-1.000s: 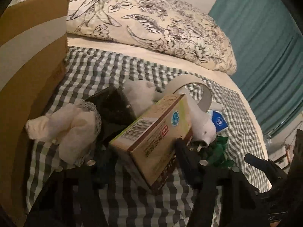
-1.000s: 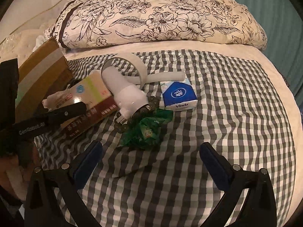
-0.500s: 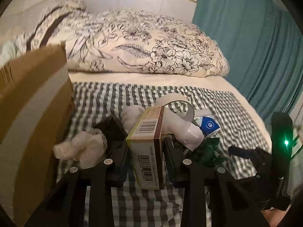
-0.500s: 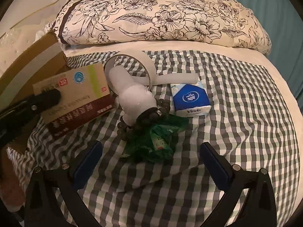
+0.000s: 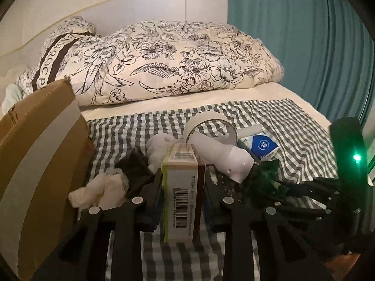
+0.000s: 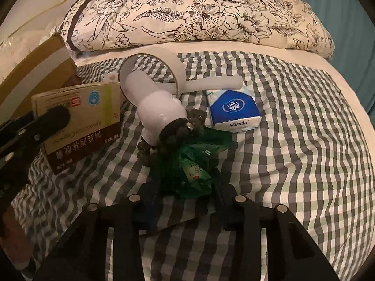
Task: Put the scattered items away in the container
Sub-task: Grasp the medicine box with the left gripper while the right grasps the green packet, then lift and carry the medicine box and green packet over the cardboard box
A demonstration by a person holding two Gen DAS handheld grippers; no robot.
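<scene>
Cardboard box [image 5: 39, 154], the container, stands on the bed at the left edge of the checked cloth [image 6: 293, 164], and that is the direction that matters: it lies left of both claws and much nearer the left one. The left claw [image 5: 182, 194] has just been closing and now pinches the medicine carton [image 5: 181, 187] across its narrow sides, the carton's long axis running forward along the fingers, barcode end toward the camera. The right claw [image 6: 185, 185] has just been closing too, around the crumpled green packet [image 6: 192, 168], which sits between its fingers; they appear to press on it.

Left of the held carton, between it and the box, lie a wad of white tissue [image 5: 98, 187] and a dark object I cannot identify, so the carton probably needs to clear those and the box's wall. Right beside the green packet sit a bead bracelet [image 6: 150, 147] and a white bottle-like item [image 6: 159, 107] leaning through a tape roll [image 6: 152, 70]; a blue tissue pack [image 6: 234, 110] lies just beyond. To the right the cloth is bare.
</scene>
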